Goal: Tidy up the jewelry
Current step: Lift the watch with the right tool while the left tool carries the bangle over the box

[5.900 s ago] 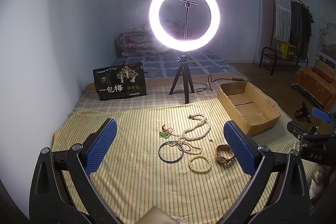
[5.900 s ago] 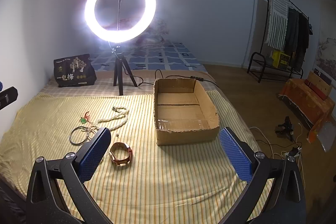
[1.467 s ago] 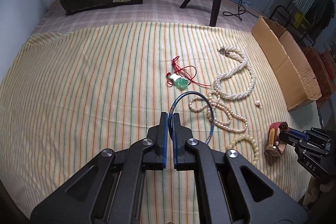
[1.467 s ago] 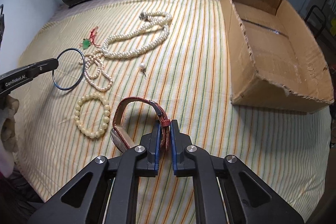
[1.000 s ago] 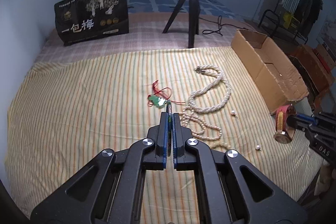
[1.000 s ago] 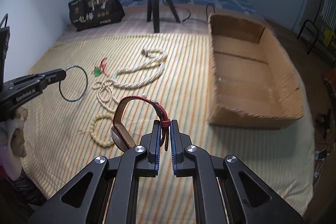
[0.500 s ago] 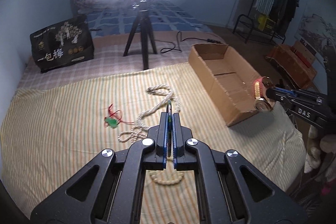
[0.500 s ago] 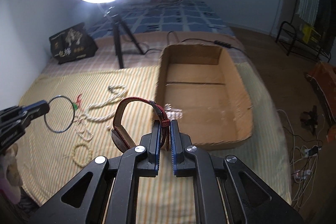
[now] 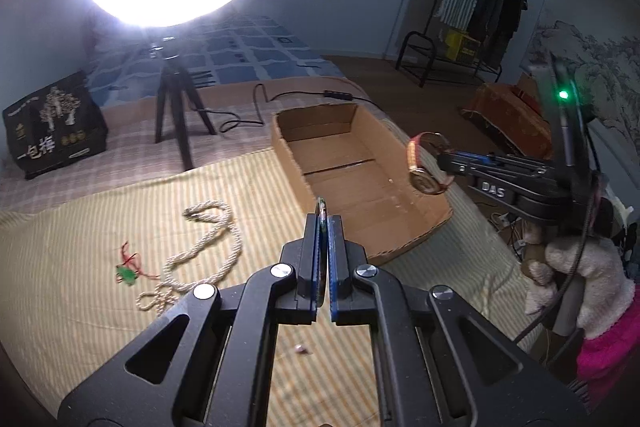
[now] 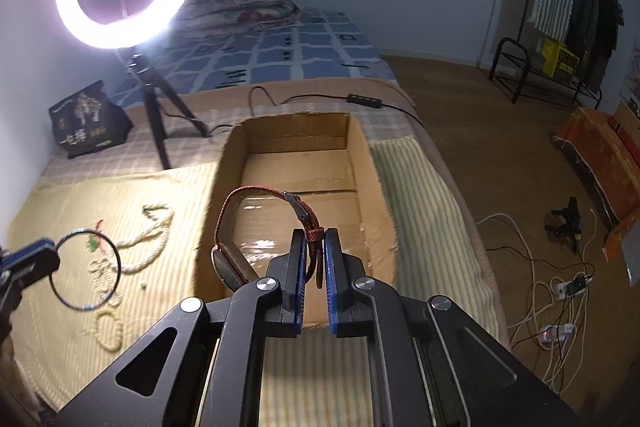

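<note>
Red strap leather is seen pinched between the closed fingers of the right gripper [image 10: 316, 259], the watch [image 10: 256, 227] held by its tail end over the near half of the cardboard box [image 10: 372, 179], clear of the box floor. The strap loop arches up and to the left, with the watch case hanging low beside the left finger. In the left wrist view the same watch [image 9: 424, 167] is shown suspended above the box's right wall.

A thin dark bangle [image 10: 86, 271] is clamped edge-on in the left gripper [image 9: 323, 251], its fingers drawn together on the rim; the hoop is carried in the air over the striped yellow cloth [image 9: 80, 227], short of the box.

Still on the cloth are a twisted pearl rope [image 9: 216, 239], a green pendant on red cord [image 9: 128, 271], a finer pearl strand [image 9: 156, 295] and a pale bead bracelet [image 10: 108, 331].

The watch is judged light but unbalanced, its case likely to swing from the supple strap, so a low release into the box would be advised. The bangle looks stiff, smooth and slippery, best held across its rim as now. The pearl ropes are expected to drape and trail; they would be best taken near the middle, or bunched, with care for the stringing.
</note>
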A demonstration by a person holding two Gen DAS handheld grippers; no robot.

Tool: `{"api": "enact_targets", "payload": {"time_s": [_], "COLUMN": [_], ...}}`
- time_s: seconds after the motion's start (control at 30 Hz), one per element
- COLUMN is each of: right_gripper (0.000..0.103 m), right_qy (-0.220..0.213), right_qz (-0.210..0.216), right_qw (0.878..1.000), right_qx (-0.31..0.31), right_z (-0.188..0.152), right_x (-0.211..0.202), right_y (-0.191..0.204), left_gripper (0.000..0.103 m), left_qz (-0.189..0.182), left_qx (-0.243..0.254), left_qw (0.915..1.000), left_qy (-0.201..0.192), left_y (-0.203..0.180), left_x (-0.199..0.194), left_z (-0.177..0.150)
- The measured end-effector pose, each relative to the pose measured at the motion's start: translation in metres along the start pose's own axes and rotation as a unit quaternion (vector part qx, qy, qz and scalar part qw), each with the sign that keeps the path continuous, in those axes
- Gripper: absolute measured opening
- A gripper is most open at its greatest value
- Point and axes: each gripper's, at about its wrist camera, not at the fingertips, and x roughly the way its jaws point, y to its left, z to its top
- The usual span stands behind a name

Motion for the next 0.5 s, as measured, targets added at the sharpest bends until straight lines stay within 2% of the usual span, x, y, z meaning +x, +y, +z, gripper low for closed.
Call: {"api": "enact_targets", "payload": {"time_s": [0.27, 0.5], "right_gripper": [0.007, 0.007], "right_qy": [0.004, 0.018], "right_qz": [-0.024, -0.031], "right_qw": [1.000, 0.999], "right_qx": [-0.002, -0.001], "right_z": [0.020, 0.030], "right_x": [0.026, 0.053], "right_y": [-0.011, -0.017], "left_gripper": [0.001, 0.001], "left_qz": [-0.019, -0.041], "left_qx": [0.011, 0.000], "left_qw": [0.9996, 0.9988], "left_qy": [0.017, 0.027], "left_y": [-0.031, -0.042], "left_x": [0.044, 0.078], "left_z": [0.017, 0.027]}}
